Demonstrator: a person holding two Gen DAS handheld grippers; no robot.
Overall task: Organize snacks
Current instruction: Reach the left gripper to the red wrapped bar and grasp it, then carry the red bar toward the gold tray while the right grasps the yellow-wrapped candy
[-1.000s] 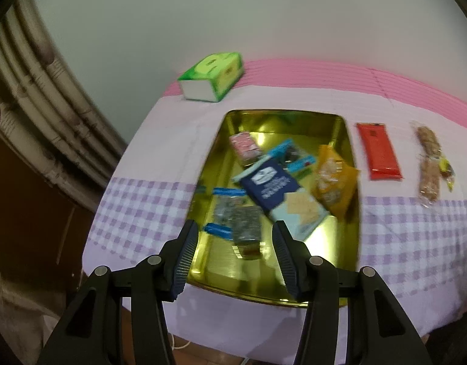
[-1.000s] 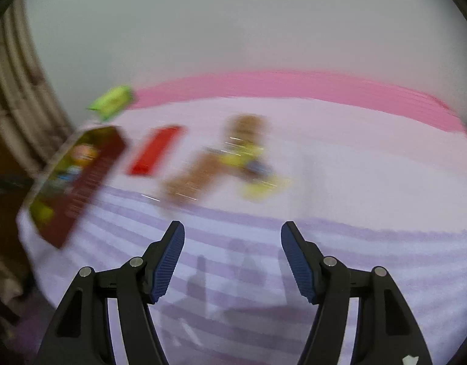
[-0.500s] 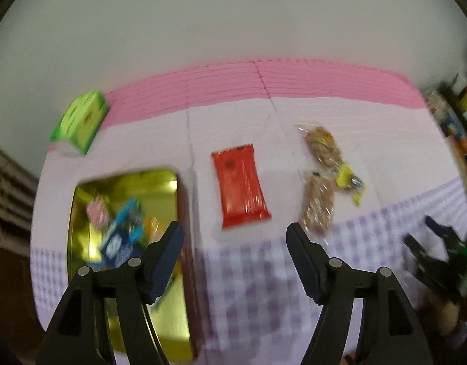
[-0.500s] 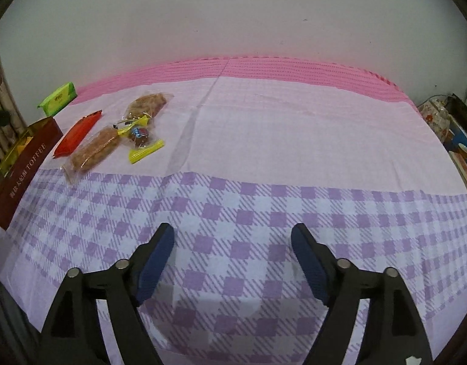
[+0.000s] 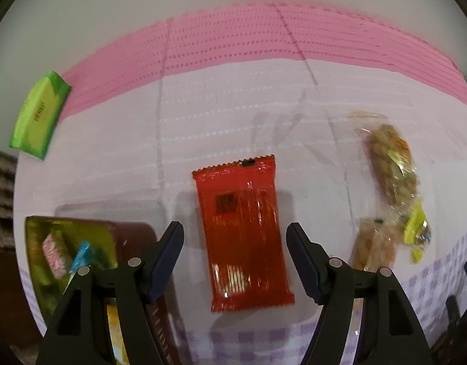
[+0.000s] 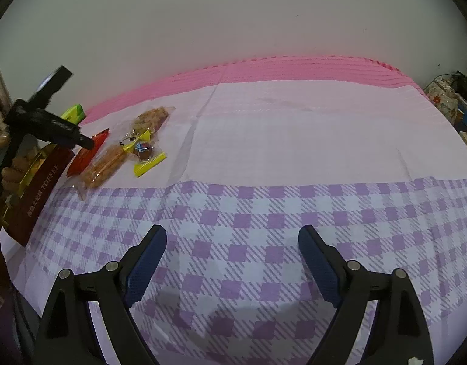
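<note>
A: Where was the red snack packet (image 5: 245, 233)?
B: Flat on the tablecloth (image 5: 221, 115), framed by the left gripper (image 5: 235, 258), jaws spread wide, holding nothing.
A: Around it?
B: Tin (image 5: 133, 237) at 9 o'clock, 2 nut bars (image 5: 391, 161) at 3.
A: The right gripper (image 6: 231, 261)?
B: Released, over bare checks.

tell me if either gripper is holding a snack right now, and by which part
Nothing is held. The left gripper is open above the red packet; the right gripper is open over bare tablecloth.
</note>
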